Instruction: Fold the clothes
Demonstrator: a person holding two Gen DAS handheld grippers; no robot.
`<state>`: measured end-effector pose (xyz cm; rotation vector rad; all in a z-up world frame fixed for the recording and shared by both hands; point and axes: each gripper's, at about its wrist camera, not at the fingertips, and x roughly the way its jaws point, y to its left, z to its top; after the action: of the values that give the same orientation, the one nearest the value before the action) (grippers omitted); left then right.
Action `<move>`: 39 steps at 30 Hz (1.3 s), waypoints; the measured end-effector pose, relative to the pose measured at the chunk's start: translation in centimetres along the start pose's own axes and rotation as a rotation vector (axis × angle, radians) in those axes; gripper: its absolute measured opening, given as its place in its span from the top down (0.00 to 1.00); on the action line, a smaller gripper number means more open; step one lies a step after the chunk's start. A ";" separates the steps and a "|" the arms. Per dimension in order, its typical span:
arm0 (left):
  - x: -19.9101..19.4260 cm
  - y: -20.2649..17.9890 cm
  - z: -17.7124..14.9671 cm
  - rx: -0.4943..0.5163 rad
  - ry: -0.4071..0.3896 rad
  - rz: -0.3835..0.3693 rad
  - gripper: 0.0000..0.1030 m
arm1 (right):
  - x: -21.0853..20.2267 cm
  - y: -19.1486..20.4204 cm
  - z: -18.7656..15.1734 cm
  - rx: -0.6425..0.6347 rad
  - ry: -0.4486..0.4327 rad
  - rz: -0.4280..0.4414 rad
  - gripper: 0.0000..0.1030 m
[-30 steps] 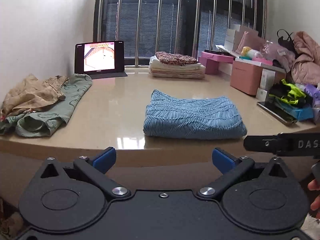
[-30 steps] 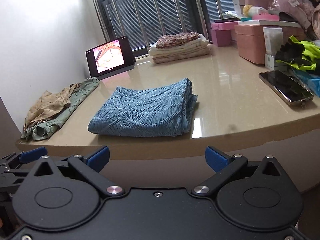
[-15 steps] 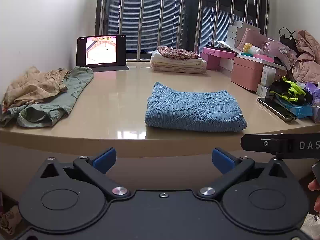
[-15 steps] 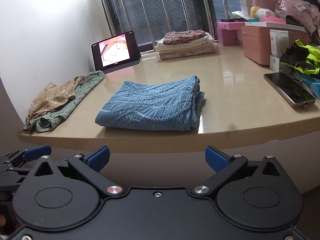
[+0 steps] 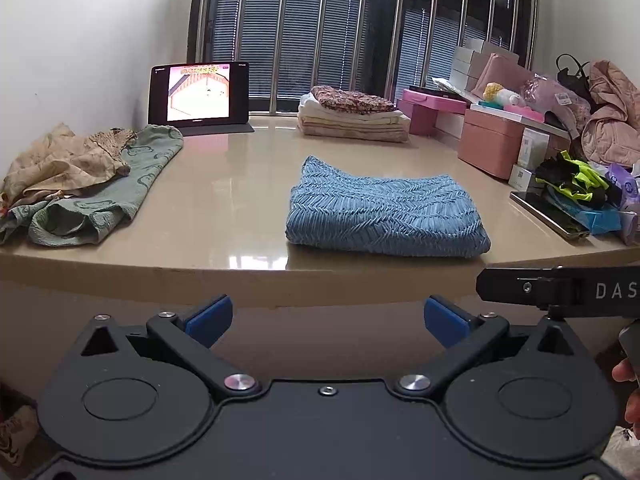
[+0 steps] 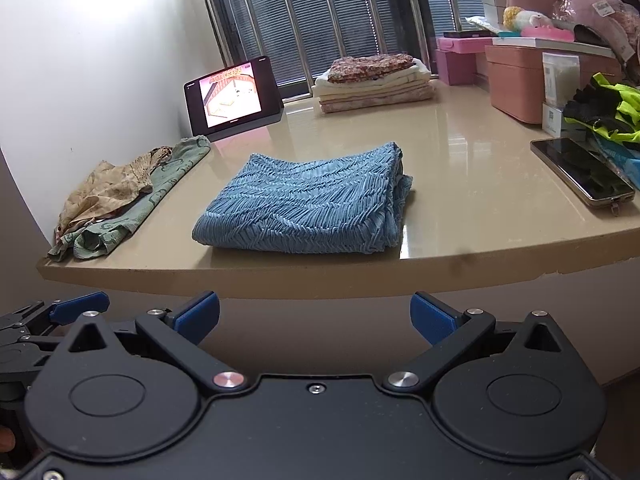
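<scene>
A folded blue cloth (image 5: 386, 214) lies on the worktop (image 5: 224, 200), well beyond both grippers' wide-open, empty fingers (image 5: 208, 316), held below its edge.

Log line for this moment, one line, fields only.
left gripper: open, empty, off table | right gripper: open, empty | blue garment: folded, near front edge | green and tan clothes: unfolded, left
</scene>
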<state>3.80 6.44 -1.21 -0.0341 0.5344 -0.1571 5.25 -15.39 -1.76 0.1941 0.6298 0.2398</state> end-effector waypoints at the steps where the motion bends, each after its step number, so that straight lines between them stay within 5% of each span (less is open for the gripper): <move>1: 0.1 0.0 0.0 0.000 0.003 0.000 0.00 | 0.0 0.0 0.0 0.000 0.002 0.000 0.00; 26: 2.7 1.3 0.0 -0.040 0.083 -0.060 0.00 | 1.6 -1.1 -0.1 0.014 0.025 -0.022 0.01; 39: 5.8 2.7 4.4 -0.065 0.037 -0.086 0.00 | 3.7 -3.2 3.0 0.043 -0.017 -0.025 0.01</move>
<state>11.38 8.19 -0.59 -0.1178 0.5748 -0.2247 10.46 -17.74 -2.22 0.2294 0.6202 0.2002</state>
